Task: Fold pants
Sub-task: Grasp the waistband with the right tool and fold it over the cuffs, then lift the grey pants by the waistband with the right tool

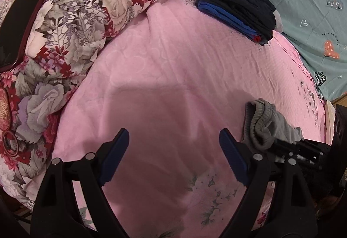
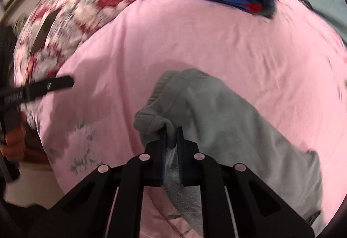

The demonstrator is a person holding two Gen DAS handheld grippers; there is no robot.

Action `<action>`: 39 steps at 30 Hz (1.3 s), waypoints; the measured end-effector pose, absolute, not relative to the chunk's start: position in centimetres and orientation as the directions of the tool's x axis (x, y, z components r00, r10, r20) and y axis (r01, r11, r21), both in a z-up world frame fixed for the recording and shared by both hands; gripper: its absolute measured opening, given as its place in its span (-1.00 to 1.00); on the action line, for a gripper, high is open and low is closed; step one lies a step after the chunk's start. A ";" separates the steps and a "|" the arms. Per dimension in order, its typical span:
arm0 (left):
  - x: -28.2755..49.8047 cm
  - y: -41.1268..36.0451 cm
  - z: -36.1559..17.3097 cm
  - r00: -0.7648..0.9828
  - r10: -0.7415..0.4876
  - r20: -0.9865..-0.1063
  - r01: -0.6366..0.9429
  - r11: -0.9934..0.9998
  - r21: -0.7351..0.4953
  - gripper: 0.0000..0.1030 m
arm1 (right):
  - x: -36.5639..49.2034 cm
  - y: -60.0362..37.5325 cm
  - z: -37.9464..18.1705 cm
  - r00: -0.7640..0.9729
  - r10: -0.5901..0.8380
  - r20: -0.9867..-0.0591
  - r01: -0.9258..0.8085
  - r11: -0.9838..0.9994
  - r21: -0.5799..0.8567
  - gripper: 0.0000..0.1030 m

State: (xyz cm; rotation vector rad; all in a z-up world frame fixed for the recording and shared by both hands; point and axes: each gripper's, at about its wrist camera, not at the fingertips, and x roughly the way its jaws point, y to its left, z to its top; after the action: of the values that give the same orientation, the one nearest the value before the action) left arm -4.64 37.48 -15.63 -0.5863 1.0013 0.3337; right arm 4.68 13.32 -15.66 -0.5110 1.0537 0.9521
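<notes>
already right gripper (image 2: 171,136) pinches grey pants (image 2: 227,120), seemingly the waistband.

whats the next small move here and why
Probably bring the open left gripper across to pinch the gray pants at the waistband. The right gripper is shut on that bunched edge alone, the rest trails crumpled on the pink sheet, so a second grip would let them spread flat.

Left jaws wide, right jaws clamped.

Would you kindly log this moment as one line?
left gripper: open, empty | right gripper: shut on grey pants waistband | pink bedsheet beneath
</notes>
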 end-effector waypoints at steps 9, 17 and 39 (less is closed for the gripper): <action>-4.3 37.5 -15.4 0.517 -0.016 -0.856 -0.499 0.807 -0.317 0.68 | 3.4 16.2 -17.7 0.221 0.337 -0.915 -0.885 0.465 -0.042 -0.62; -5.5 37.9 -16.0 0.508 -0.027 -0.861 -0.515 0.792 -0.328 0.69 | 2.8 16.6 -17.2 0.247 0.342 -0.907 -0.878 0.476 -0.060 -0.52; -6.9 37.9 -16.8 0.534 -0.080 -0.841 -0.491 0.781 -0.386 0.70 | 3.6 17.6 -17.3 0.392 0.316 -0.864 -0.817 0.551 -0.169 -0.67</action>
State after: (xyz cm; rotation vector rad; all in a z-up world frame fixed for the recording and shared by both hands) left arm -6.94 37.86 -16.79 -0.6518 0.9918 0.2669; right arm 3.61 17.63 -17.34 -0.6544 0.8949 0.7880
